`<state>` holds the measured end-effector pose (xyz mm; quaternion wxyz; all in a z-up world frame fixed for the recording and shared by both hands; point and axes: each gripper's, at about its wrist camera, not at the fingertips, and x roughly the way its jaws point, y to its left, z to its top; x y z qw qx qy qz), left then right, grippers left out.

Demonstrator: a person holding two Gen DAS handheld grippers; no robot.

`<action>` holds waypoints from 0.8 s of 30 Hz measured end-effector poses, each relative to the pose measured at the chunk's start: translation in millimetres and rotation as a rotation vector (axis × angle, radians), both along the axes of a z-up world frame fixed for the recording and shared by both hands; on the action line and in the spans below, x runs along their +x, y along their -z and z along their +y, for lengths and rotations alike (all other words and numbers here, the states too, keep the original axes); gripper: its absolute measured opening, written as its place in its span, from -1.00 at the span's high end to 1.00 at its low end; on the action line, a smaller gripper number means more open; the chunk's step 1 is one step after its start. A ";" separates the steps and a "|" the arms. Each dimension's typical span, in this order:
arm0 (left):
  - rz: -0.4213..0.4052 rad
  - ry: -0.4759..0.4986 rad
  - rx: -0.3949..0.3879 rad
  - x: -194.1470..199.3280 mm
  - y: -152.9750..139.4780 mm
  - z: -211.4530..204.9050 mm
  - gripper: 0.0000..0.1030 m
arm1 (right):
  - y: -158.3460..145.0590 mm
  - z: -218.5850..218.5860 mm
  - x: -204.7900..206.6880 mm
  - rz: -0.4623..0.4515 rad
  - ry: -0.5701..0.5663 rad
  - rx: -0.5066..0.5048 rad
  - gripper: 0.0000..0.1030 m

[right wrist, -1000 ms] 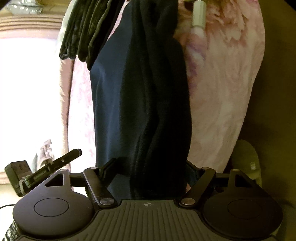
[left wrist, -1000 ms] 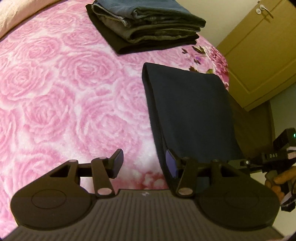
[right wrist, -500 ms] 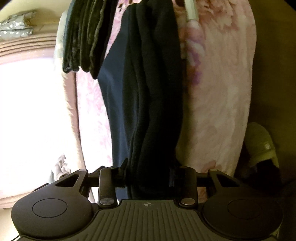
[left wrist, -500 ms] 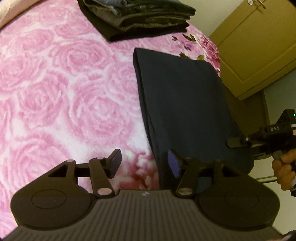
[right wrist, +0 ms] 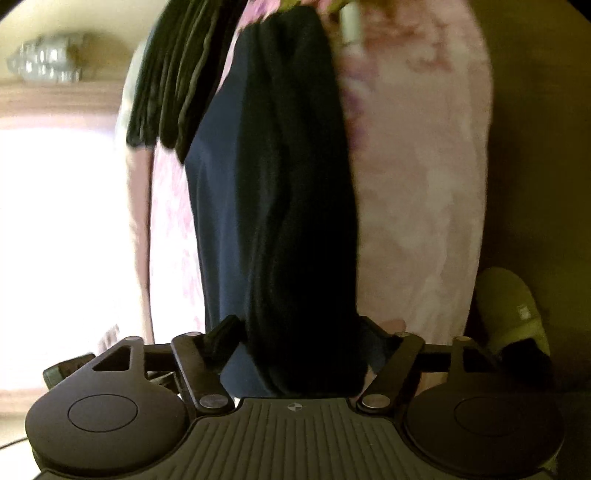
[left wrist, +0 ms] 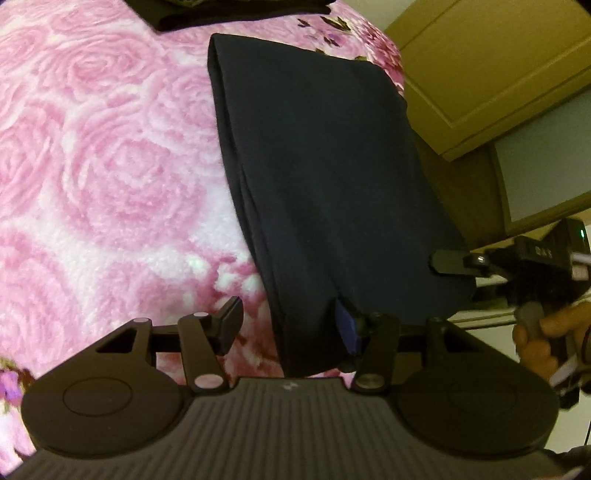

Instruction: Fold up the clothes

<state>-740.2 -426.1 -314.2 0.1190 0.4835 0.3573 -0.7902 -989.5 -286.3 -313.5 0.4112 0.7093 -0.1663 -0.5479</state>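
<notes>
A dark navy garment [left wrist: 325, 177], folded into a long strip, lies on the pink rose-patterned bed cover [left wrist: 92, 166] and hangs over its near edge. My left gripper [left wrist: 291, 325] is open, with the garment's near left corner between its fingers. The right gripper shows at the right in the left wrist view [left wrist: 454, 262], at the garment's near right corner. In the right wrist view the right gripper [right wrist: 299, 336] is open around the thick folded edge of the garment [right wrist: 295, 206]; the image is blurred.
A stack of folded dark clothes [left wrist: 207, 11] lies at the far side of the bed and also shows in the right wrist view [right wrist: 173, 81]. A wooden cupboard door [left wrist: 480, 66] stands right of the bed. A slipper [right wrist: 513, 310] lies on the floor.
The right gripper closed on the garment's edge half a second ago and has opened wide again. The left gripper has moved forward, so the garment's near corner now sits between its fingers.
</notes>
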 end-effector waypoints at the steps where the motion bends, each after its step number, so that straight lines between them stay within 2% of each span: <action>1: 0.001 0.012 -0.001 -1.8 -0.1 -0.1 0.07 | 1.0 5.1 3.4 0.004 0.017 -0.007 -0.60; 2: 0.003 0.024 -0.002 -3.6 -0.2 -0.1 0.10 | 3.9 10.4 7.7 -0.020 0.042 -0.011 -0.69; 4: 0.003 0.043 -0.004 -7.1 -0.2 -0.2 0.13 | 10.9 15.5 20.9 -0.056 0.071 -0.026 -0.69; 5: 0.002 0.052 -0.005 -8.7 -0.2 -0.1 0.14 | 12.9 16.0 26.9 -0.044 0.091 -0.031 -0.69; 9: 0.001 0.079 -0.011 -13.2 -0.2 3.5 0.16 | 29.4 25.2 41.4 -0.086 0.267 -0.064 -0.67; 10: 0.007 0.090 -0.012 -14.6 -1.6 5.3 0.16 | 31.6 27.8 43.0 -0.097 0.296 -0.067 -0.49; 12: 0.019 0.113 -0.013 -17.4 -4.4 8.7 0.16 | 30.0 32.3 41.0 -0.106 0.297 -0.063 0.08; 14: 0.030 0.135 -0.015 -20.2 -7.2 12.2 0.16 | 22.3 35.7 32.6 -0.135 0.303 -0.051 0.22; 18: 0.083 0.189 -0.020 -30.7 -18.4 23.0 0.12 | -9.6 24.0 2.1 -0.051 0.221 -0.004 0.27; 22: 0.134 0.235 -0.076 -39.6 -35.8 30.3 0.09 | -47.8 0.0 -51.2 0.143 0.090 0.023 0.29; 24: 0.153 0.215 -0.116 -41.5 -45.0 21.7 0.03 | -59.7 -13.8 -83.9 0.228 0.062 0.032 0.30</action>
